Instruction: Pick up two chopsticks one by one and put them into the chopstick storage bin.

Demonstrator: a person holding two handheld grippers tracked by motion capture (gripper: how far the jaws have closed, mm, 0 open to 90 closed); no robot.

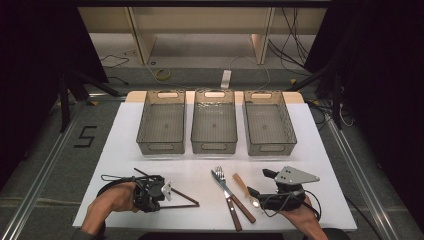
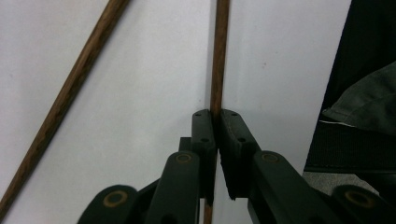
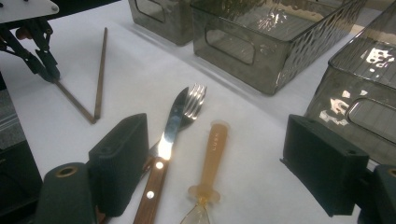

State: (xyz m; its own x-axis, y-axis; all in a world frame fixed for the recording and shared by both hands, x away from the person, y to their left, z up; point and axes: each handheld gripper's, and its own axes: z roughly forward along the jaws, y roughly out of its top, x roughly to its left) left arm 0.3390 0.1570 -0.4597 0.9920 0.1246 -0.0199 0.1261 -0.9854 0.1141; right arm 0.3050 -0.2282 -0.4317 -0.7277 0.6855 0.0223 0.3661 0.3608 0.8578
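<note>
The left hand-held gripper (image 1: 167, 190) sits at about 7 o'clock on the white surface (image 1: 120, 150), its jaws pressed together on one chopstick (image 2: 217, 70), which runs straight out from between the pads toward 12 o'clock in the left gripper view. A second chopstick (image 2: 65, 102) lies apart from it on the surface, slanting toward 1 o'clock in that view; in the high view the two sticks meet in a point at about 4 o'clock from the gripper. The right hand-held gripper (image 1: 255, 192) rests at about 5 o'clock on the surface with its jaws spread wide and nothing between them. Just ahead of it, between its jaws in the right gripper view, lie a spoon (image 3: 210, 163) with a pale amber handle, a knife (image 3: 163, 154) with a wooden handle and a fork (image 3: 194, 100), the knife lying across the fork. Three clear bins (image 1: 214, 146) stand in a row toward 12 o'clock, well apart from both grippers.
</note>
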